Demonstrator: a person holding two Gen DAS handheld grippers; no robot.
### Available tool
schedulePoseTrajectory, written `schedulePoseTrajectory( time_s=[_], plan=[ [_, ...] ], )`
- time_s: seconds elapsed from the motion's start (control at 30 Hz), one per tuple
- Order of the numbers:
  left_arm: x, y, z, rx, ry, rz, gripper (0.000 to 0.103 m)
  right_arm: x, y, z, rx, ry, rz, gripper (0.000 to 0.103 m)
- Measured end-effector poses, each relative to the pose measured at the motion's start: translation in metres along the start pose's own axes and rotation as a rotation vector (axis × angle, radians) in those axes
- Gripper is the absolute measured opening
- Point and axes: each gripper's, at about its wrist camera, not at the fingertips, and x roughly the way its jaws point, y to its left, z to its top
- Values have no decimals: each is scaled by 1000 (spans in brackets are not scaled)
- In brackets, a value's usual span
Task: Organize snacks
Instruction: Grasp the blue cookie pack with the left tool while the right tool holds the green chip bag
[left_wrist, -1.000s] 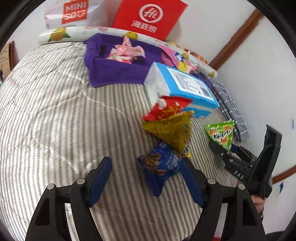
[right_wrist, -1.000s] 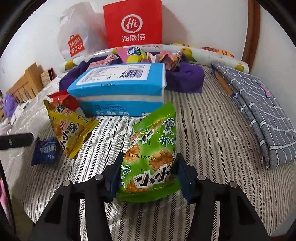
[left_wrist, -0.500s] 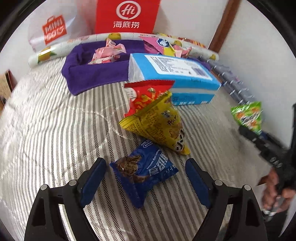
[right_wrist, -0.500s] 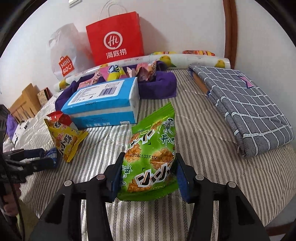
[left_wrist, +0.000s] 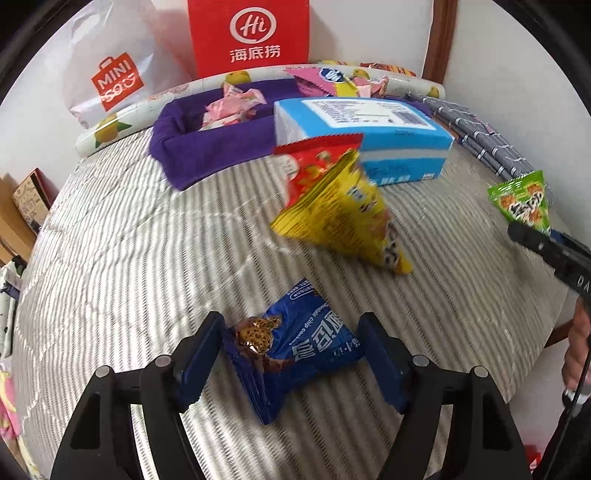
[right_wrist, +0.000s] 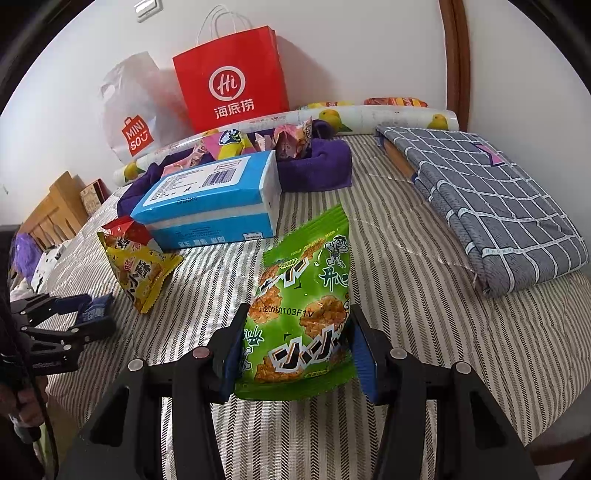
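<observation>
The left gripper has just been closing around the blue pack near the bed's front edge, pads about touching. The right gripper clamps the green pack. Next, I judge: finish the squeeze, carry both to the purple tray.

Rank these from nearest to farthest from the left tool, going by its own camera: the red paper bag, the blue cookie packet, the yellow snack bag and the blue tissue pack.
1. Blue cookie packet: between the left tool's fingers.
2. Yellow snack bag: just beyond, mid-bed.
3. Blue tissue pack: behind the yellow bag, toward the right.
4. Red paper bag: farthest, against the wall.
</observation>
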Motion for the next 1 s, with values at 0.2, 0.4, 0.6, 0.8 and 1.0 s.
schedulePoseTrajectory(
  time_s=[0.2, 0.4, 0.6, 0.8, 1.0],
  plan=[
    [-5, 11, -9, -39, 4, 16, 76, 0, 0, 0, 3, 0, 4, 51],
    [-2, 12, -8, -67, -19, 32, 77, 1, 1, -1, 4, 7, 4, 51],
    [1, 8, -3, -62, -54, 38, 57, 3, 3, -3, 4, 21, -2, 51],
    [-3, 19, 3, -107, -63, -45, 43, -3, 2, -1, 8, 25, -14, 51],
    [-9, 26, 5, -124, -64, -78, 39, -13, 10, 10, -2, 9, -13, 50]
  ],
)
